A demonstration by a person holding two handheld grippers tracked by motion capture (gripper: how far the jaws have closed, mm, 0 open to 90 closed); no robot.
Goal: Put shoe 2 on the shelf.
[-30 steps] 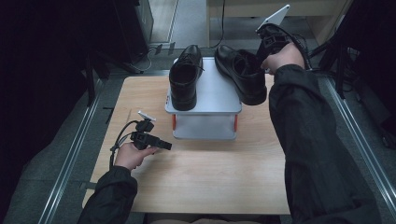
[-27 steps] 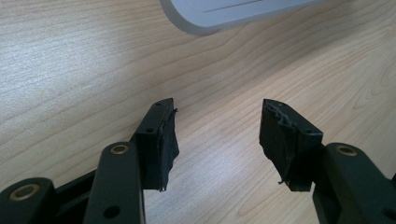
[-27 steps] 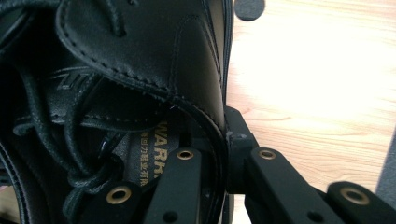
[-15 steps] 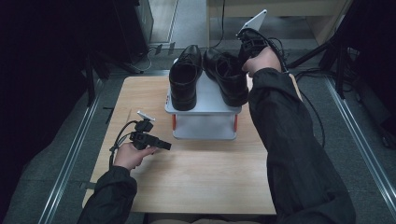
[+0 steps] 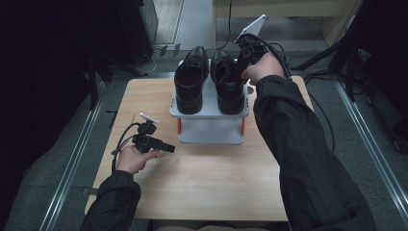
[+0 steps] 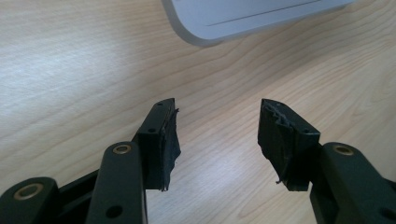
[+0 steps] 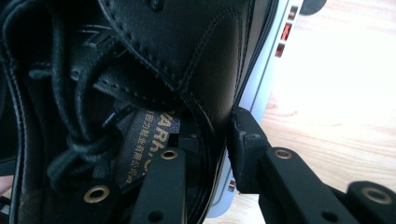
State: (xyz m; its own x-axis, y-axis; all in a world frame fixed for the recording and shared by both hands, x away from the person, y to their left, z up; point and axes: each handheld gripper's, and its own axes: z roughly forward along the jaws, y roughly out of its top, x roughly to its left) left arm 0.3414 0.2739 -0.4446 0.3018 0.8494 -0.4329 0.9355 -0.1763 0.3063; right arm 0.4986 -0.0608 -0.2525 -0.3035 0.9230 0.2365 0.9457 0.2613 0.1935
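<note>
Right gripper (image 5: 244, 57) straddles the side wall of the right shoe (image 5: 228, 84), one jaw inside, one outside; jaws have just been opening, outer pad barely clear. Shoe sits on the grey rack (image 5: 210, 130) beside the left shoe (image 5: 191, 82). Left gripper (image 5: 169, 147) gapes empty over the desk (image 5: 216, 183).
</note>
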